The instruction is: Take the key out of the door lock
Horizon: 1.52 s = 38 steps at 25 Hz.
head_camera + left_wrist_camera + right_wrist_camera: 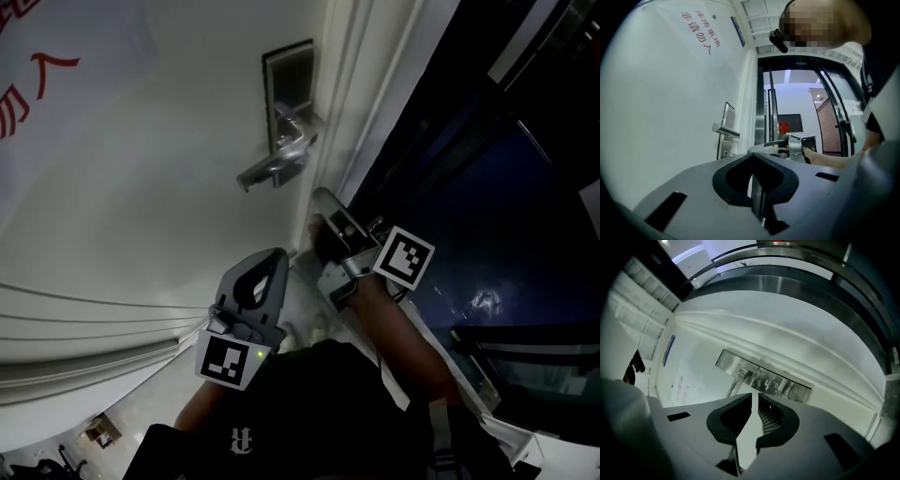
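Observation:
A steel lock plate with a lever handle sits on the white door. In the right gripper view the plate lies just beyond my right gripper, and a small metal piece at the key cylinder shows, too small to tell as a key. My right gripper is below the handle near the door's edge, its jaws slightly open and empty. My left gripper hangs lower and farther back, shut on nothing. From the left gripper I see the handle and cylinder.
Red characters are printed on the door's upper part. The door frame runs to the right of the lock, with dark glass panels beyond it. A person's arm and dark clothing fill the lower head view.

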Each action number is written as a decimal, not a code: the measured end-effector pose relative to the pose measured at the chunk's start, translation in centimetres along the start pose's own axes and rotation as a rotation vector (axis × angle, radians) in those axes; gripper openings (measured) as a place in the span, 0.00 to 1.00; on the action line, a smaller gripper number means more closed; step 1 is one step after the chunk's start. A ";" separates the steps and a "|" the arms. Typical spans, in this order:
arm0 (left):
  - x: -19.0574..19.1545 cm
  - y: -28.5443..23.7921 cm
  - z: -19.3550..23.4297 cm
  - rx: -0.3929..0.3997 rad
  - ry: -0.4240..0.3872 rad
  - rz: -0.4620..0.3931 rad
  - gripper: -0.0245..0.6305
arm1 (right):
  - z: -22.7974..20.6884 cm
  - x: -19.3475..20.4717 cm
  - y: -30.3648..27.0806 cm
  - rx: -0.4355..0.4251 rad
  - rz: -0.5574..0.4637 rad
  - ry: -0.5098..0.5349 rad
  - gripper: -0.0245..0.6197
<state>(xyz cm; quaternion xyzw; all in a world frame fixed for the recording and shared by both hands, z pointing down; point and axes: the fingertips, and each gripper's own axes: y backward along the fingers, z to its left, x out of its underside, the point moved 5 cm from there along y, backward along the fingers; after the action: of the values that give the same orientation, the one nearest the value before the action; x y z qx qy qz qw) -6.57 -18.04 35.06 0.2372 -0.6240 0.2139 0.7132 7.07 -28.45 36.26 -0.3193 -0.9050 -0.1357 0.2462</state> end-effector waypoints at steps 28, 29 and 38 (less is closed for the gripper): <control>-1.2 -1.6 1.5 -0.129 -0.026 -0.003 0.05 | -4.0 -0.7 -7.5 0.021 0.070 -0.333 0.08; -1.2 -1.6 1.5 -0.129 -0.026 -0.005 0.05 | -4.0 -0.7 -7.4 0.024 0.067 -0.329 0.08; -1.2 -2.5 1.0 -0.112 0.002 0.006 0.05 | -3.9 -0.7 -7.2 0.035 0.057 -0.345 0.07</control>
<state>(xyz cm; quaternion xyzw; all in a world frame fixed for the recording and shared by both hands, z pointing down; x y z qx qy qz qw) -6.02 -20.68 33.76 0.1947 -0.6349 0.1812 0.7254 4.25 -35.86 38.59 -0.3588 -0.9267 -0.0561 0.0964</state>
